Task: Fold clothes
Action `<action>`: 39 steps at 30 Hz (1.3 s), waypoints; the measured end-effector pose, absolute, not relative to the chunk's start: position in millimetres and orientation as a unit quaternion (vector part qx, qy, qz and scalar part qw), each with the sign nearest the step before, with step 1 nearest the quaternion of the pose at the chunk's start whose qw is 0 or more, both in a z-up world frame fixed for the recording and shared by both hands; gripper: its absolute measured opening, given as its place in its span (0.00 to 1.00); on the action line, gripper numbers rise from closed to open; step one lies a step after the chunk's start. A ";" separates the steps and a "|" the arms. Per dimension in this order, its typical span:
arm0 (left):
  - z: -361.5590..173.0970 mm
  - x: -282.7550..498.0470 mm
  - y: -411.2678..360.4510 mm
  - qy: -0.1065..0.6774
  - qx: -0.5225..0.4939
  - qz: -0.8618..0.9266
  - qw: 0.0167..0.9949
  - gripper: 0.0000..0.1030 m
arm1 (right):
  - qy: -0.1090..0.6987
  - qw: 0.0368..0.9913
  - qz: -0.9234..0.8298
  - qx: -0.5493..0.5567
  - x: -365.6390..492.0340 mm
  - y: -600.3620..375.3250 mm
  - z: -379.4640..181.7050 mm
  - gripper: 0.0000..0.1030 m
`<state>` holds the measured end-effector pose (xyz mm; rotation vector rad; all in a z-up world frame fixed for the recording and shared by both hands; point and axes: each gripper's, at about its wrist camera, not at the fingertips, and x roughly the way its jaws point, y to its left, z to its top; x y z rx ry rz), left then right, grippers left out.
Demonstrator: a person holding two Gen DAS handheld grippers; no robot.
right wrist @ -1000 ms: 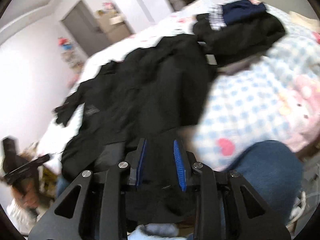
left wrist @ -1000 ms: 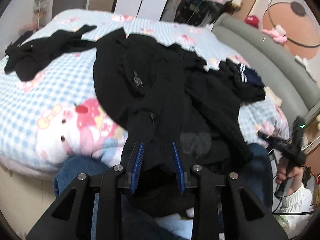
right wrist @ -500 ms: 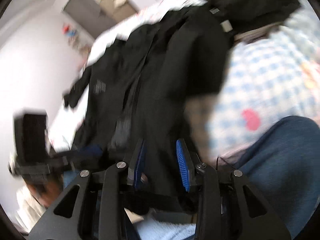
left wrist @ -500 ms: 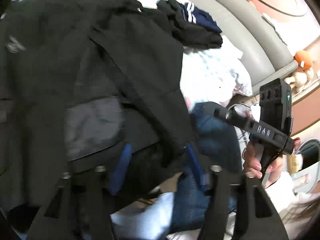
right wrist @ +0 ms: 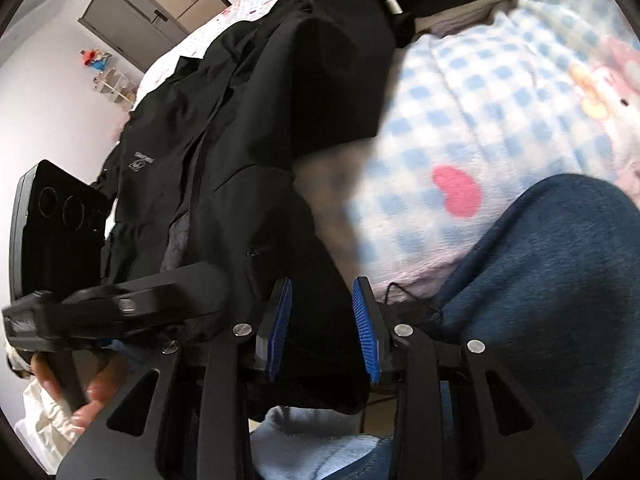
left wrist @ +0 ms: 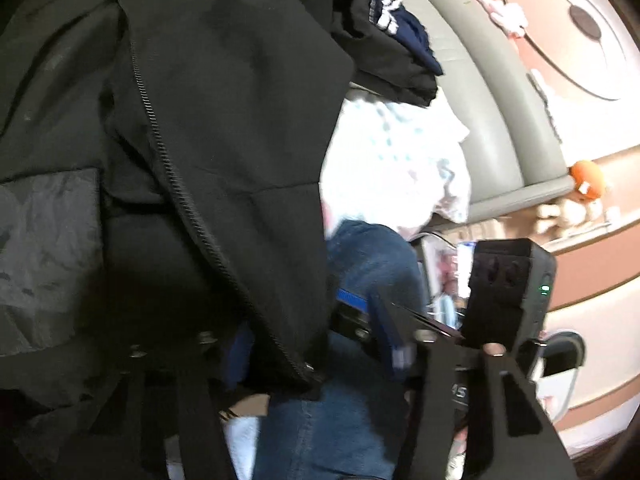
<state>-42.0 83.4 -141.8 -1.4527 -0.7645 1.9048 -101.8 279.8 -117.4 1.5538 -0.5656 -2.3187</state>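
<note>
The left gripper (left wrist: 316, 352) has just been closing, and the hem of the black zip-up jacket (left wrist: 224, 128) lies between its blue pads; whether they pinch it I cannot tell. The right gripper (right wrist: 324, 328), tilted down, holds the jacket's lower edge between its pads. The jacket lies on the blue-checked blanket (right wrist: 500, 112), hanging over the person's blue-jeaned knee (right wrist: 560, 280). Only the right view shows the hand (right wrist: 80, 392) holding the left gripper; only the left view shows the grey headboard (left wrist: 492, 92).
</note>
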 end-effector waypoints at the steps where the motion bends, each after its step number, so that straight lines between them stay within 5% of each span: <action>1: -146.9 -46.9 79.8 -0.292 -0.549 0.722 0.301 0.32 | -0.201 0.150 -0.804 0.540 -101.1 279.6 -119.8 0.32; 4: -132.9 -43.3 72.4 -0.278 -0.539 0.738 0.296 0.14 | -0.201 0.160 -0.803 0.538 -97.9 275.0 -120.0 0.32; 10: -52.2 -23.6 29.6 -0.251 -0.452 0.805 0.291 0.07 | -0.214 0.169 -0.819 0.504 -96.1 276.7 -97.5 0.33; 14: -21.0 -10.9 -53.7 -0.276 -0.393 0.846 0.232 0.07 | -0.230 0.158 -0.823 0.495 -94.3 292.1 -86.8 0.38; 18: -98.0 -17.8 -136.8 -0.335 -0.487 0.800 0.106 0.07 | -0.221 0.154 -0.822 0.502 -99.2 291.2 -85.5 0.39; 23: -134.9 -11.2 -116.8 -0.265 -0.547 0.786 0.108 0.08 | -0.224 0.173 -0.810 0.514 -128.4 271.3 -91.5 0.49; 28: -133.2 -12.0 -114.8 -0.262 -0.550 0.782 0.128 0.09 | -0.240 0.213 -0.806 0.496 -159.6 235.2 -88.7 0.72; 31: -126.2 -13.1 -118.0 -0.280 -0.537 0.783 0.141 0.11 | -0.217 0.221 -0.814 0.490 -180.0 211.1 -91.9 0.75; 34: -124.2 -10.9 -133.3 -0.318 -0.513 0.782 0.155 0.25 | -0.231 0.196 -0.828 0.472 -204.3 210.6 -101.9 0.76; 36: -125.7 -16.6 -136.5 -0.338 -0.506 0.778 0.157 0.32 | -0.279 0.218 -0.805 0.476 -221.0 211.7 -117.6 0.48; 37: -126.0 -22.1 -136.1 -0.341 -0.507 0.776 0.157 0.32 | -0.274 0.222 -0.802 0.482 -226.1 206.7 -120.1 0.21; 39: -121.8 -35.4 -119.0 -0.316 -0.517 0.777 0.168 0.30 | -0.219 0.220 -0.820 0.481 -226.8 192.1 -109.7 0.12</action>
